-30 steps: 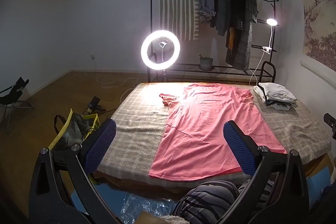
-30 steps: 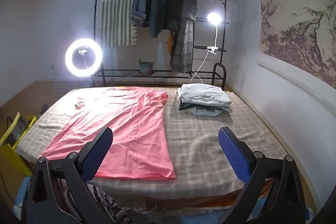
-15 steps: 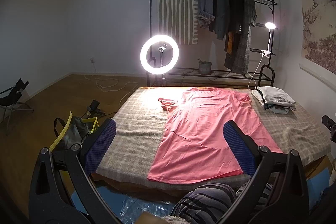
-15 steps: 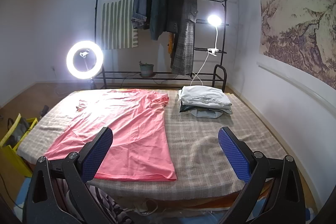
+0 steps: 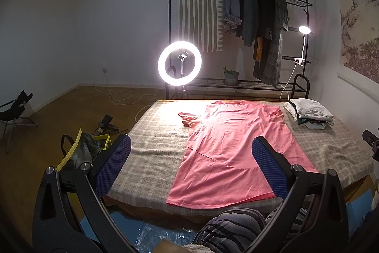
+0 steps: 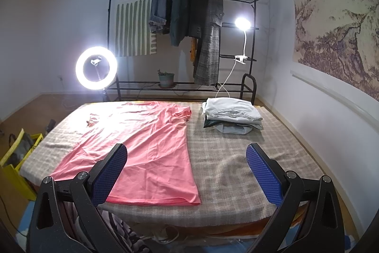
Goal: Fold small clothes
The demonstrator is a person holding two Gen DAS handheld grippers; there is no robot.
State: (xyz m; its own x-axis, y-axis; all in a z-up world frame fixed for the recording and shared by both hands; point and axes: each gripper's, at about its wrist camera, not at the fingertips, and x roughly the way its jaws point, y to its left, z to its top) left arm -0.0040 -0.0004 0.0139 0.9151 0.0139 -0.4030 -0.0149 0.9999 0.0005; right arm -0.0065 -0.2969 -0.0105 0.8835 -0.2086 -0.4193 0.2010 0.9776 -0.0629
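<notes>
Nearby, yellow bag (image 5: 83, 151) beside bed (image 5: 151, 148), contents indistinct.

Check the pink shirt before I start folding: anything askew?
Yes. The shirt lies flat, but its left sleeve is bunched up rather than spread. The right sleeve is rumpled too. Both grippers' jaws are open, holding nothing.
</notes>
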